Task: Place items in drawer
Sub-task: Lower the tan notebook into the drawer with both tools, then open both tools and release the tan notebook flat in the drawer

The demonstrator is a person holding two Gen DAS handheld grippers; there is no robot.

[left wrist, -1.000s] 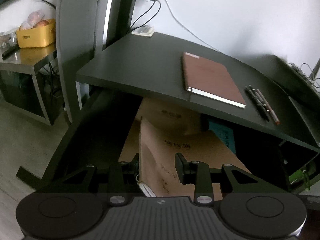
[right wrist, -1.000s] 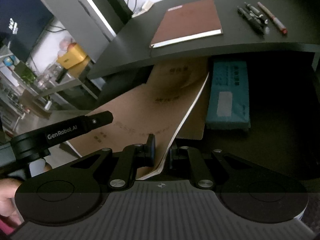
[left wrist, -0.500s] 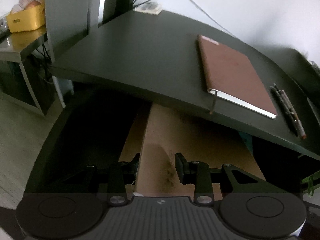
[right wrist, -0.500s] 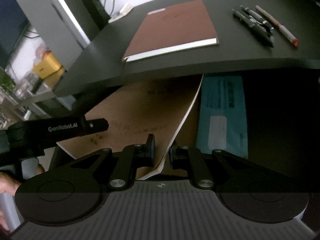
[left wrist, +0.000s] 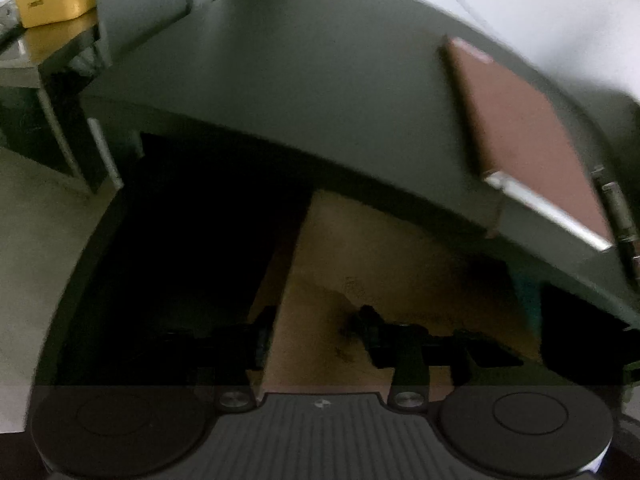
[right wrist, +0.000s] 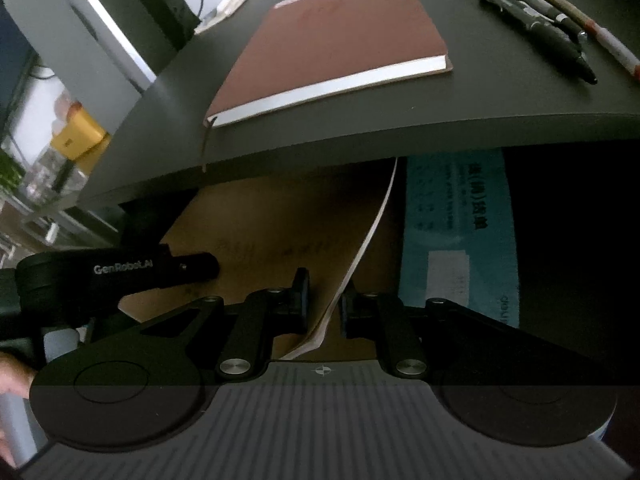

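Observation:
A brown paper envelope [left wrist: 360, 248] lies half under the desk top [left wrist: 300, 80], inside the open dark drawer [left wrist: 180, 260]. My left gripper [left wrist: 316, 332] is shut on its near left part, and the paper is creased by the right finger. In the right wrist view the same envelope [right wrist: 280, 232] slopes up to a curled white edge, which runs between the fingers of my right gripper [right wrist: 325, 300], shut on it. The left gripper's finger [right wrist: 192, 268] rests over the envelope's left side. Another brown envelope [left wrist: 264, 280] lies beneath. The far end is hidden under the desk.
A blue printed packet [right wrist: 456, 232] lies in the drawer to the right of the envelope. On the desk top are a brown notebook [right wrist: 332, 40] and several pens [right wrist: 540, 24]. A yellow bin [left wrist: 56, 0] stands on a side shelf at left. A hand [right wrist: 12, 372] shows at lower left.
Both grippers have moved forward toward the desk. The envelope has slid deeper into the drawer, under the desk top. The left wrist view is now blurred.

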